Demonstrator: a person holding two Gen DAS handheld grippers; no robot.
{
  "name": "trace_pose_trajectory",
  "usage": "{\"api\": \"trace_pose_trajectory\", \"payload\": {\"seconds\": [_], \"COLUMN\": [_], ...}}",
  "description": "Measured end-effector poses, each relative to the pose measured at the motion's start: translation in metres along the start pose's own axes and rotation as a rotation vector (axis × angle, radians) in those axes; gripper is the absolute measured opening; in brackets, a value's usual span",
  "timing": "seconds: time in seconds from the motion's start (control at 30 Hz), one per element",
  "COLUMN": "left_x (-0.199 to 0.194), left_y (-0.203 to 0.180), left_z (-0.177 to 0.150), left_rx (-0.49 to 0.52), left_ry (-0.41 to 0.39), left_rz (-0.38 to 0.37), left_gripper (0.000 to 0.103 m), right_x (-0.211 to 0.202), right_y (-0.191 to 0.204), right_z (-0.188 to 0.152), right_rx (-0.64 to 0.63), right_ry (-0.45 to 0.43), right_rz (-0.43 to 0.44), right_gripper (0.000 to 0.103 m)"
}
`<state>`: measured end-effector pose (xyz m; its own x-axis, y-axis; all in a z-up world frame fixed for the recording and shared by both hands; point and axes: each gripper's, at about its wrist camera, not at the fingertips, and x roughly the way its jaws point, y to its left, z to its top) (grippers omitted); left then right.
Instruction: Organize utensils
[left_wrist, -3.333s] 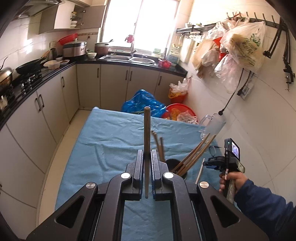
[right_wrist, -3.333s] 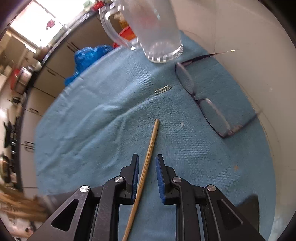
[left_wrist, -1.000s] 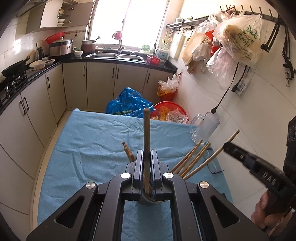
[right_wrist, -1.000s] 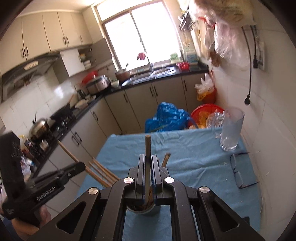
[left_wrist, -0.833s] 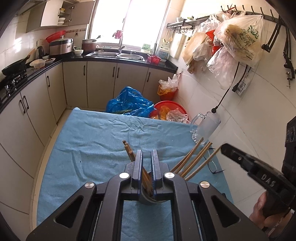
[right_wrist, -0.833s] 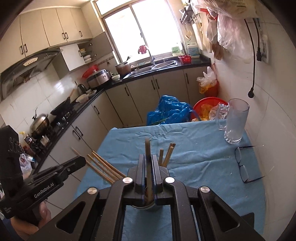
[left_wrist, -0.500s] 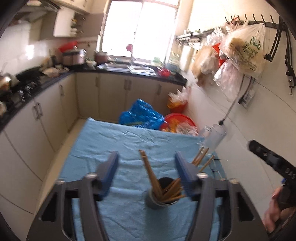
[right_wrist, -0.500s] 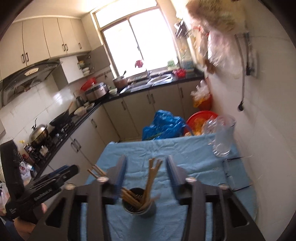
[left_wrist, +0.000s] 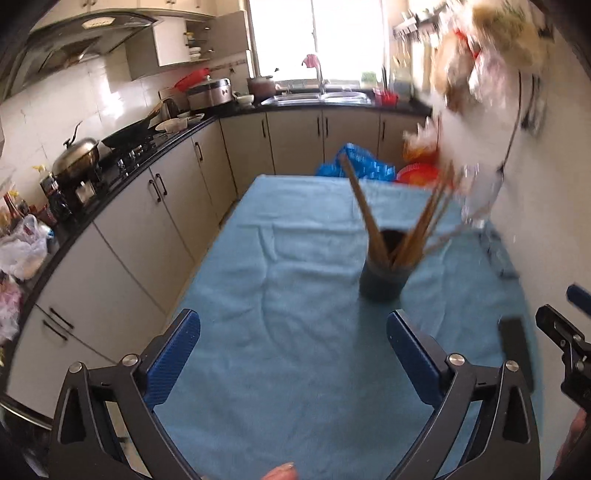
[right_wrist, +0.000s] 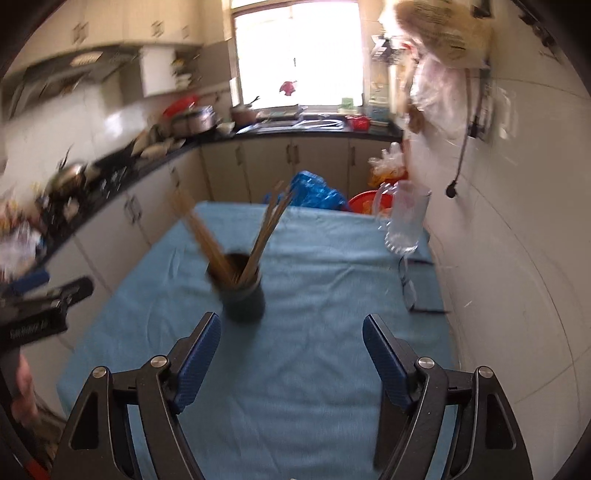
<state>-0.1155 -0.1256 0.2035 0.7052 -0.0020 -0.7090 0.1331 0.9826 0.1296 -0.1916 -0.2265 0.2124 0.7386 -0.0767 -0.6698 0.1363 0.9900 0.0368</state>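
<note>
A dark round cup (left_wrist: 384, 282) stands on the blue cloth (left_wrist: 295, 369) and holds several wooden chopsticks (left_wrist: 369, 210) that fan out left and right. It also shows in the right wrist view (right_wrist: 245, 299) with its chopsticks (right_wrist: 266, 232). My left gripper (left_wrist: 291, 350) is open and empty, above the cloth, short of the cup. My right gripper (right_wrist: 291, 354) is open and empty, near the cup. The other gripper shows at each view's edge (left_wrist: 565, 339) (right_wrist: 40, 314).
A glass mug (right_wrist: 404, 221) and a pair of glasses (right_wrist: 410, 288) lie at the right by the white wall. Kitchen cabinets (left_wrist: 166, 206) and a counter run along the left and back. A blue bag (right_wrist: 314, 194) and red basin sit behind the table.
Both grippers let go of their chopsticks, which now stand in the cup. Both opened wide and pulled back from the cup.
</note>
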Motion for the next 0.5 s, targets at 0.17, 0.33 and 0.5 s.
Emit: {"api": "trace_pose_trajectory", "payload": {"seconds": [0.17, 0.33, 0.5], "left_x": [-0.007, -0.014, -0.009], "left_y": [-0.003, 0.004, 0.022], "left_z": [-0.017, -0.016, -0.015], "left_rx": [0.127, 0.173, 0.162], "left_ry": [-0.030, -0.065, -0.064], "left_rz": [-0.014, -0.079, -0.137], "left_gripper": [0.100, 0.100, 0.100], "right_x": [-0.014, -0.033, -0.044], "right_y": [0.015, 0.031, 0.057], "right_z": [-0.014, -0.015, -0.023], "right_rx": [-0.051, 0.003, 0.010], "right_ry": [0.005, -0.018, 0.000], "right_rz": [-0.041, -0.118, -0.170], "right_gripper": [0.083, 0.084, 0.084]}}
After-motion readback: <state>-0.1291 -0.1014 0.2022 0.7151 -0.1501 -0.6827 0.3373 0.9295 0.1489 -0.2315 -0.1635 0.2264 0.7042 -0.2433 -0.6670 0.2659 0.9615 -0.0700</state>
